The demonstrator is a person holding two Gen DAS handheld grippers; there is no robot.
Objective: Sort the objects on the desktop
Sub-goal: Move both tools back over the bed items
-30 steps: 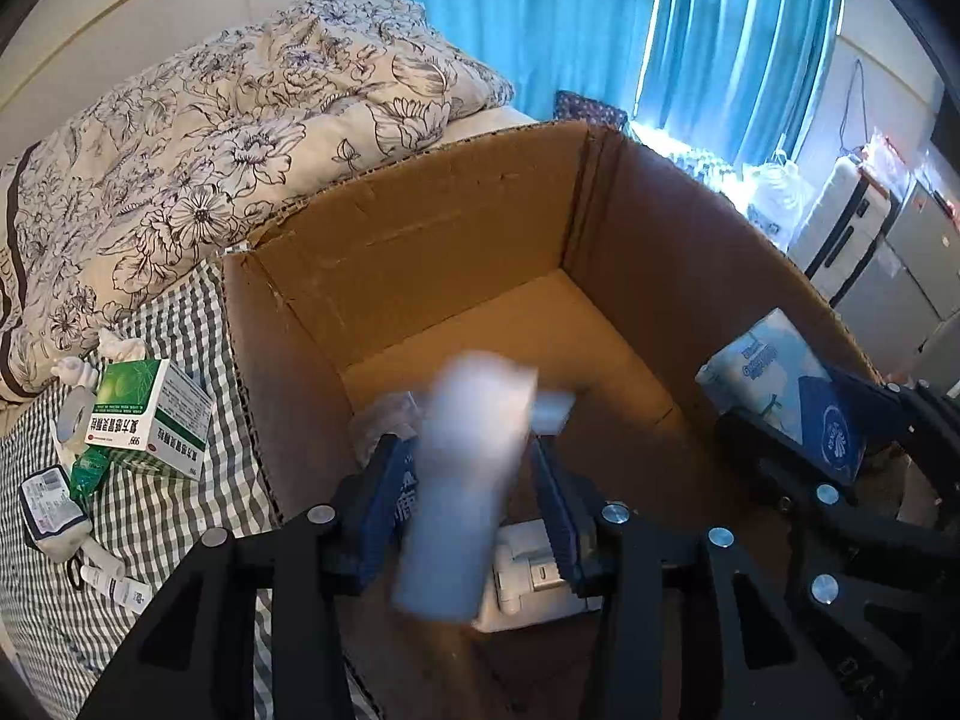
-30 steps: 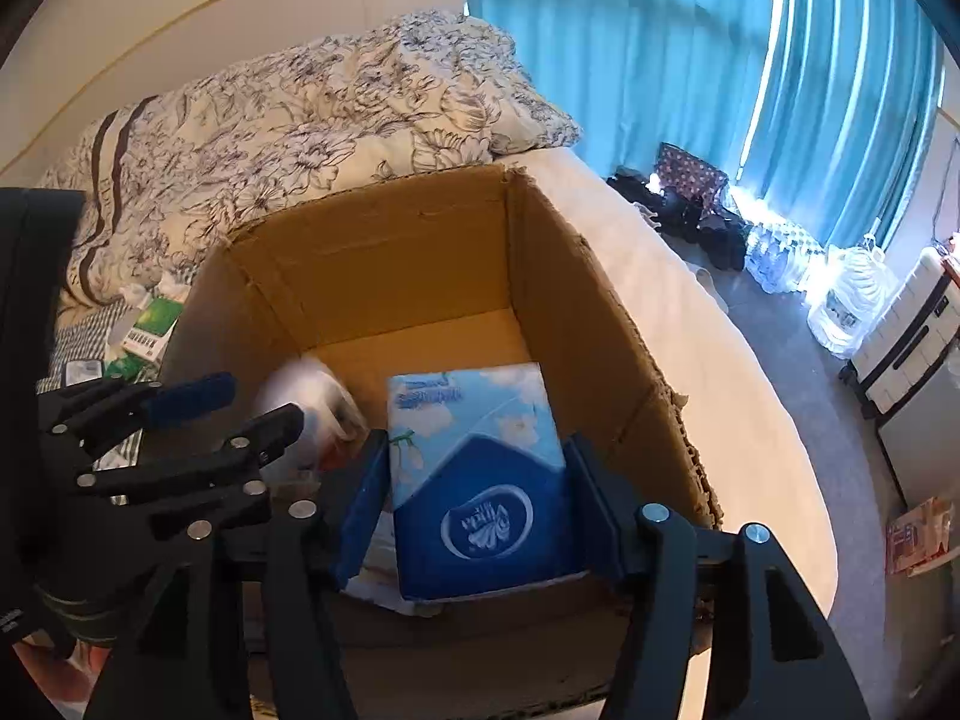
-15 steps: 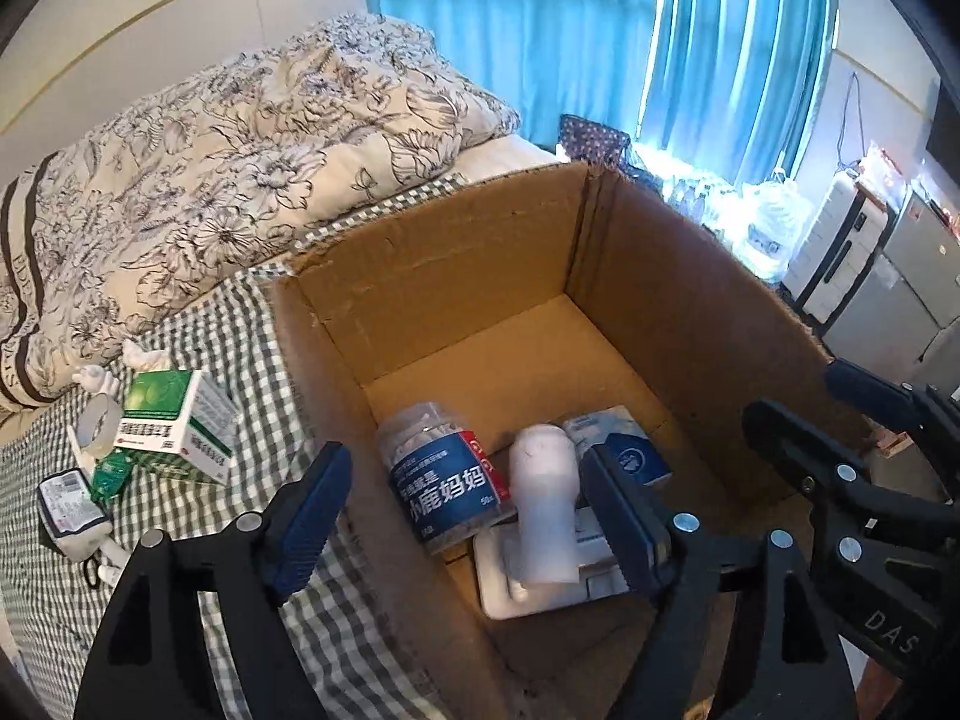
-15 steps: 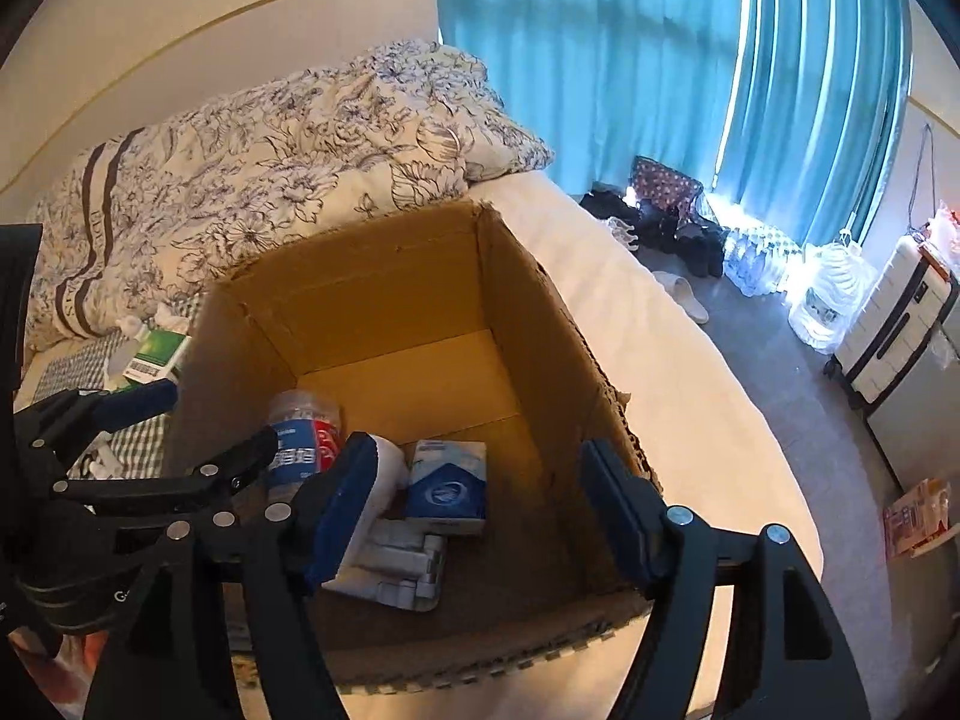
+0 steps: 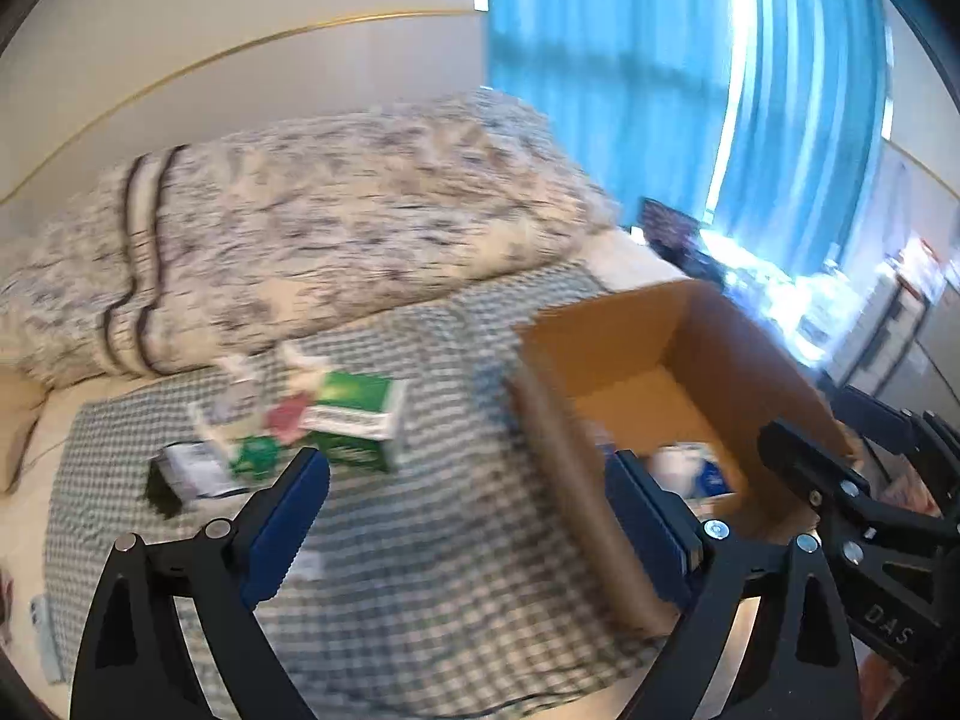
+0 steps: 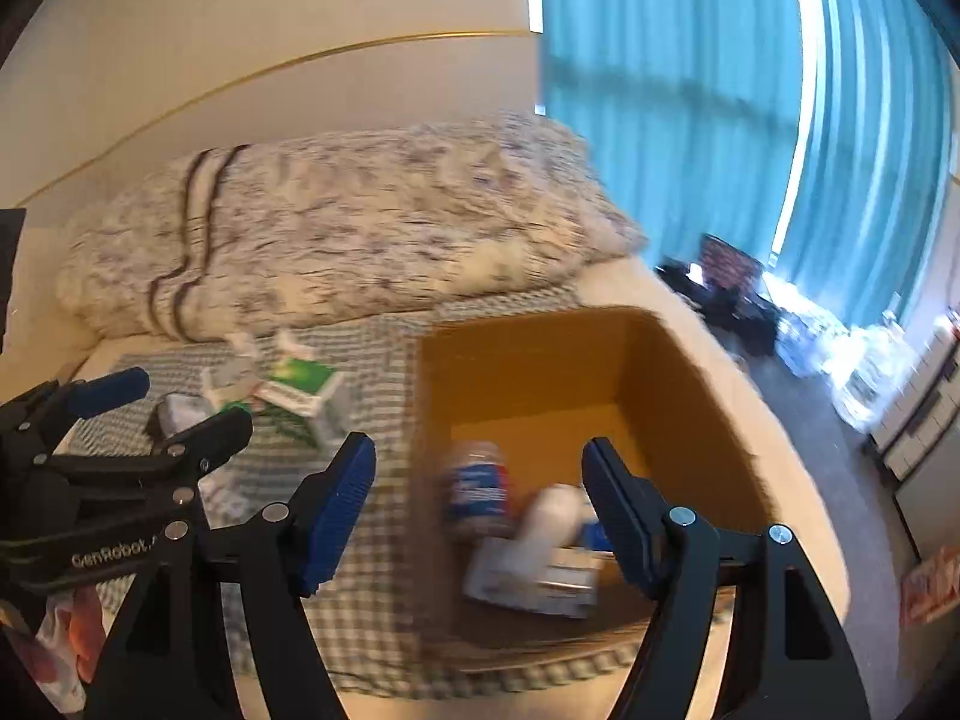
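An open cardboard box [image 6: 528,360] stands on a checked cloth [image 5: 420,570] on the bed. Inside it lie a jar with a blue label [image 6: 480,489], a white bottle [image 6: 549,519] and a blue tissue pack [image 5: 696,471]. My right gripper [image 6: 477,510] is open and empty, held above the box's near left side. My left gripper [image 5: 468,522] is open and empty over the cloth, left of the box [image 5: 678,348]. A green carton [image 5: 357,420] and small packets [image 5: 192,471] lie on the cloth further left. Both views are blurred by motion.
A floral duvet [image 5: 312,240] is heaped behind the cloth. Teal curtains [image 6: 720,120] hang at the back right. Bags and white furniture [image 6: 912,420] stand on the floor right of the bed.
Both grippers let go of their loads, the white bottle and the tissue pack, which now lie in the box. Both have since pulled back up and swung left toward the cloth.
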